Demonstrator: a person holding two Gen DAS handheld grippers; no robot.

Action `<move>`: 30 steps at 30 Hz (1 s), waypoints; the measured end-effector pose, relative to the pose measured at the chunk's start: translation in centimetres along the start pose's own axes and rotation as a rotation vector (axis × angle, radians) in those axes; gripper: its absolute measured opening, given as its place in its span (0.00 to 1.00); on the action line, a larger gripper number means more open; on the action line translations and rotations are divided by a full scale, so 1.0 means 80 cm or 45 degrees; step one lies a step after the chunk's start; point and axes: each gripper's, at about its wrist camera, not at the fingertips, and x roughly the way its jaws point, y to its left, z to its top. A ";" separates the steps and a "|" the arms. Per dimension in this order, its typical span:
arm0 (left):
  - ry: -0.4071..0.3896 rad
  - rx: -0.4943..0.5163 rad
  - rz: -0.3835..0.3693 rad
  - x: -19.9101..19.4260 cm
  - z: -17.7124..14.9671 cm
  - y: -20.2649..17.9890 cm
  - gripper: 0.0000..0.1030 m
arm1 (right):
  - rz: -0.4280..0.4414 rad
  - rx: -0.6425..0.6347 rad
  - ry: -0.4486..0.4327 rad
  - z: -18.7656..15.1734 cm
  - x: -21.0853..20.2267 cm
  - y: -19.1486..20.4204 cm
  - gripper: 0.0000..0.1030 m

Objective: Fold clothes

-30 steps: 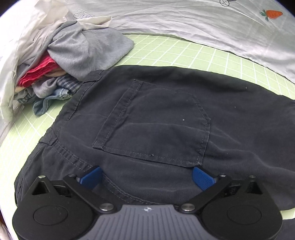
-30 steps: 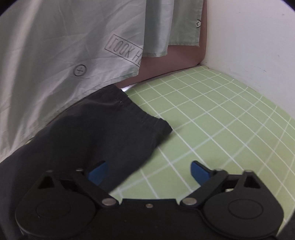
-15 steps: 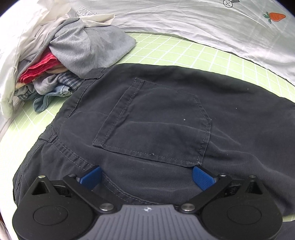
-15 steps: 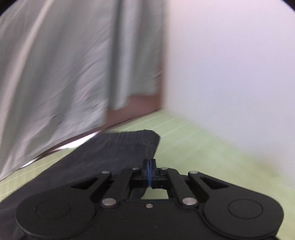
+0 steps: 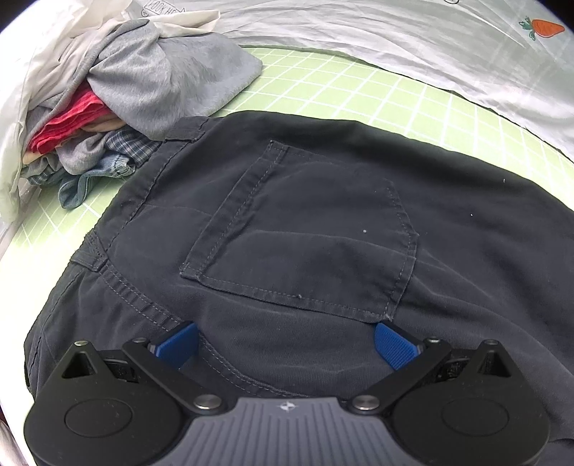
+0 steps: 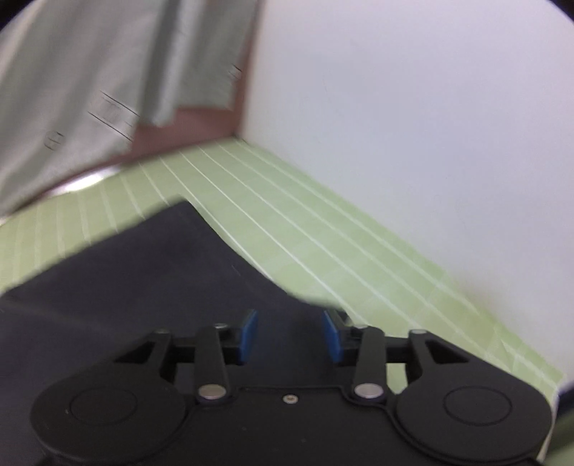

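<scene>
On the green mat (image 5: 358, 89), dark trousers (image 5: 323, 233) lie flat; waistband leftward.

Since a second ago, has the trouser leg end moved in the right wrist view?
Yes. The trouser leg end has been dragged away from the curtain, with green mat now showing between them.

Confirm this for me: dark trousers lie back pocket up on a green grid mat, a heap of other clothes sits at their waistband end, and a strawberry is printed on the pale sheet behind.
One detail is wrong: the print on the pale sheet is a carrot, not a strawberry, as the left wrist view shows. The trousers do lie back pocket up on the green grid mat, with the heap of clothes at their waistband end.
</scene>
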 end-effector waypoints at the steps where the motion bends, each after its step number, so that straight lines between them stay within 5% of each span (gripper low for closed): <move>1: -0.005 -0.001 0.000 0.000 -0.001 0.000 1.00 | 0.025 -0.008 -0.016 0.007 0.000 0.008 0.54; 6: -0.007 0.002 -0.001 0.000 -0.001 0.000 1.00 | 0.262 0.107 0.035 0.040 0.027 0.044 0.67; 10: 0.051 0.036 -0.003 -0.003 0.018 -0.003 1.00 | 0.365 0.179 0.096 0.059 0.066 0.083 0.68; 15: -0.101 0.045 -0.048 -0.019 0.063 -0.013 1.00 | 0.345 0.176 0.094 0.084 0.109 0.121 0.73; 22: -0.095 -0.152 -0.043 0.032 0.147 -0.027 1.00 | 0.268 0.173 0.173 0.090 0.161 0.157 0.74; 27: -0.031 -0.271 -0.053 0.064 0.168 -0.032 1.00 | 0.204 0.172 0.160 0.087 0.171 0.168 0.75; 28: -0.027 -0.278 -0.049 0.068 0.169 -0.032 1.00 | 0.188 0.158 0.159 0.087 0.172 0.170 0.74; 30: -0.021 -0.298 -0.045 0.072 0.169 -0.032 1.00 | 0.137 0.122 0.149 0.087 0.170 0.174 0.54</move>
